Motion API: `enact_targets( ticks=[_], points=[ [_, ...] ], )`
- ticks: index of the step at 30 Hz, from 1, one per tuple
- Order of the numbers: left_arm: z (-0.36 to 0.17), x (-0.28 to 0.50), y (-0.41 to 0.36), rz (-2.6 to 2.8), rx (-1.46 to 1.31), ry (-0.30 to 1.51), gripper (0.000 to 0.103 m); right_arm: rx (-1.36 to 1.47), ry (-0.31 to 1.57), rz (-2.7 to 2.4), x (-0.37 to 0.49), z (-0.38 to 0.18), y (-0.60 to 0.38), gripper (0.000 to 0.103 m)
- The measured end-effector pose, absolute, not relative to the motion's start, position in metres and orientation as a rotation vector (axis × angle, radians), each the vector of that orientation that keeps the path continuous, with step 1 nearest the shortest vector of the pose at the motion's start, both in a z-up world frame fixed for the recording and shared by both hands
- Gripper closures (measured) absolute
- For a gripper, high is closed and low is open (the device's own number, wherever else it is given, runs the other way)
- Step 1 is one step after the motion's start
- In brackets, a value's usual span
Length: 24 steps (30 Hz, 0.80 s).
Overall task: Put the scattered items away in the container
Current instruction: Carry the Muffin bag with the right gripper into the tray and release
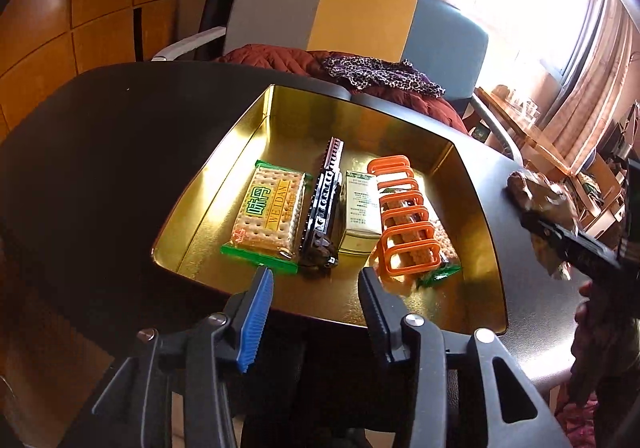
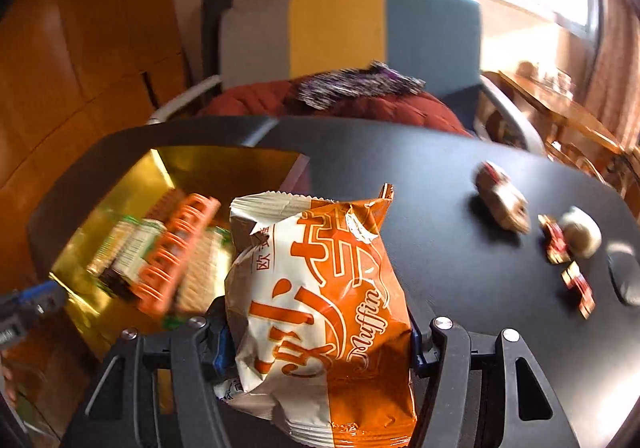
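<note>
Our right gripper pinches an orange muffin packet beside the gold tin; our left gripper hangs spread at its rim.

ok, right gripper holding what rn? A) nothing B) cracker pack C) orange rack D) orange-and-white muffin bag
D: in the right wrist view the right gripper is clamped on the orange-and-white muffin bag, while the cracker pack and orange rack lie in the gold tin.

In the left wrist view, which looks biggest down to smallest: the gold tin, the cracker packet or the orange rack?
1. gold tin
2. cracker packet and orange rack: they look alike, so no ranking.
</note>
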<state>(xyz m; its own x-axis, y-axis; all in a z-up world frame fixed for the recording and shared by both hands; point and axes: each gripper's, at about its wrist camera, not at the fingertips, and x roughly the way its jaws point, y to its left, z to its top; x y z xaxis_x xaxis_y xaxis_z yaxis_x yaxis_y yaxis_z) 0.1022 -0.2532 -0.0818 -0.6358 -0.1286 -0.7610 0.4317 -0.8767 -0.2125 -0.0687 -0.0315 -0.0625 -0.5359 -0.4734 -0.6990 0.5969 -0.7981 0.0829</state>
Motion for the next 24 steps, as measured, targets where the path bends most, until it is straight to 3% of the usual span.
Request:
enact_targets(
  ticks=[16, 24],
  points=[
    [-0.083, 0.118, -0.27, -2.519, 1.098, 0.624, 0.058, 1.112, 0.265, -2.086, -0.082, -0.088, -0.162, 0.038],
    [-0.082, 0.117, -0.264, -2.53, 1.097, 0.617, 0.057, 1.083, 0.238, -2.101, -0.082, -0.083, -0.155, 0.025]
  ],
)
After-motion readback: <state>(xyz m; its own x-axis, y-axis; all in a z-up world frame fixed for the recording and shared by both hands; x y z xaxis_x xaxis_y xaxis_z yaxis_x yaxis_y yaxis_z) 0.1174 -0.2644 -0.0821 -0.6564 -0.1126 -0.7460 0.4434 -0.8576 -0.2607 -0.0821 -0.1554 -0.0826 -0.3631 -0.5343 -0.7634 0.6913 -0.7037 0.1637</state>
